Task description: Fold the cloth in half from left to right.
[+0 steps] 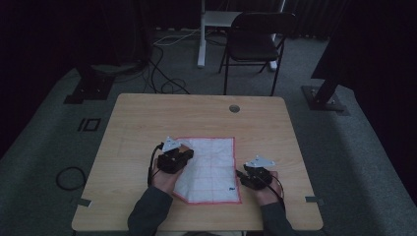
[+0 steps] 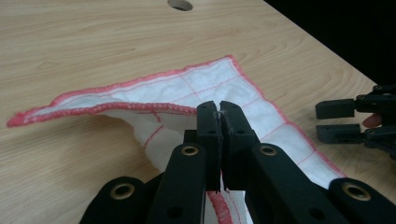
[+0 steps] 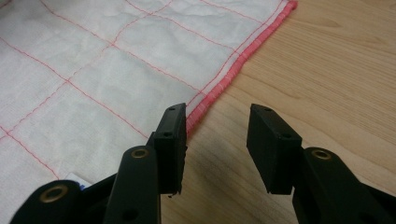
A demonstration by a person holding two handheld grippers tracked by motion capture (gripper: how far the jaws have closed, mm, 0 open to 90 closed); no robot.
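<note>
A white cloth [image 1: 211,167] with a red grid and a pink hem lies on the wooden table [image 1: 147,118]. My left gripper [image 1: 184,153] is shut on the cloth's left edge [image 2: 154,109] and holds it lifted and folded over the rest; in the left gripper view the jaws [image 2: 219,109] meet with fabric pinched between them. My right gripper [image 1: 246,173] stands open at the cloth's right hem [image 3: 224,79], low over the table. Its left fingertip [image 3: 172,130] sits right at the hem, the other over bare wood [image 3: 327,70]. Nothing is between its fingers [image 3: 215,137].
A round cable hole [image 1: 234,108] sits near the table's far edge. Behind the table stand a black folding chair [image 1: 255,39] and a white desk leg [image 1: 201,34]. Cables [image 1: 162,73] run over the grey carpet. Black stand bases [image 1: 88,88] flank the table.
</note>
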